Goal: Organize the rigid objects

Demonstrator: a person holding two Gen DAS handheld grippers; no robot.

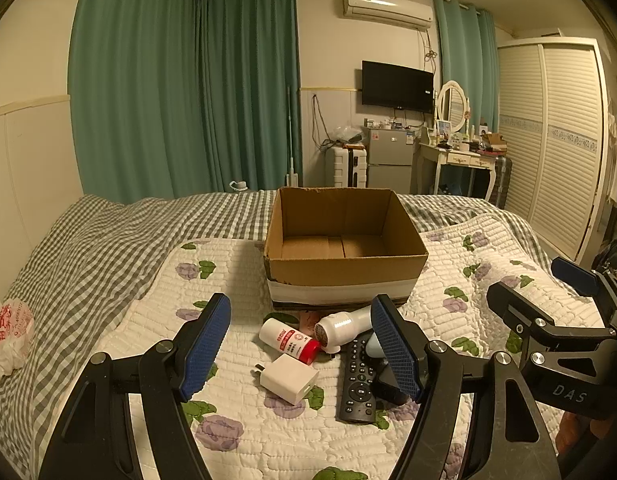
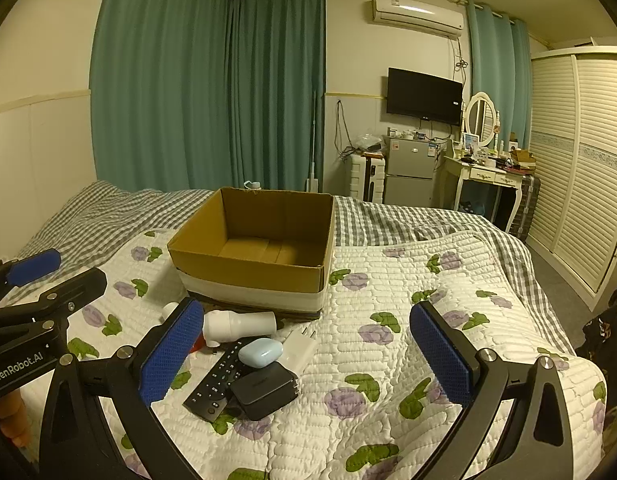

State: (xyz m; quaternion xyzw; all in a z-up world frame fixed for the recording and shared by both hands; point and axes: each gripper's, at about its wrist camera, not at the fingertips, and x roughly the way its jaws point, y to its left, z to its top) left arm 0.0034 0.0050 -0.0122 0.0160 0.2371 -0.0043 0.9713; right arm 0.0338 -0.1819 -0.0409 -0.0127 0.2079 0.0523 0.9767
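Observation:
An open, empty cardboard box [image 1: 344, 268] [image 2: 244, 272] stands on the quilted bed. In front of it lies a cluster: a white bottle with a red cap [image 1: 288, 340], a white lint shaver [image 1: 342, 326] [image 2: 238, 324], a white charger [image 1: 288, 378] [image 2: 298, 346], a black remote [image 1: 358, 378] [image 2: 216, 380], a pale blue earbud case [image 2: 260, 352] and a black box [image 2: 264, 390]. My left gripper [image 1: 302, 354] is open above the cluster. My right gripper [image 2: 308, 356] is open and empty just right of the cluster.
A white and red plastic bag [image 1: 8, 332] lies at the bed's left edge. A white wardrobe [image 2: 580, 160] stands on the right. A fridge [image 2: 408, 172], a suitcase and a dressing table stand past the bed's far end.

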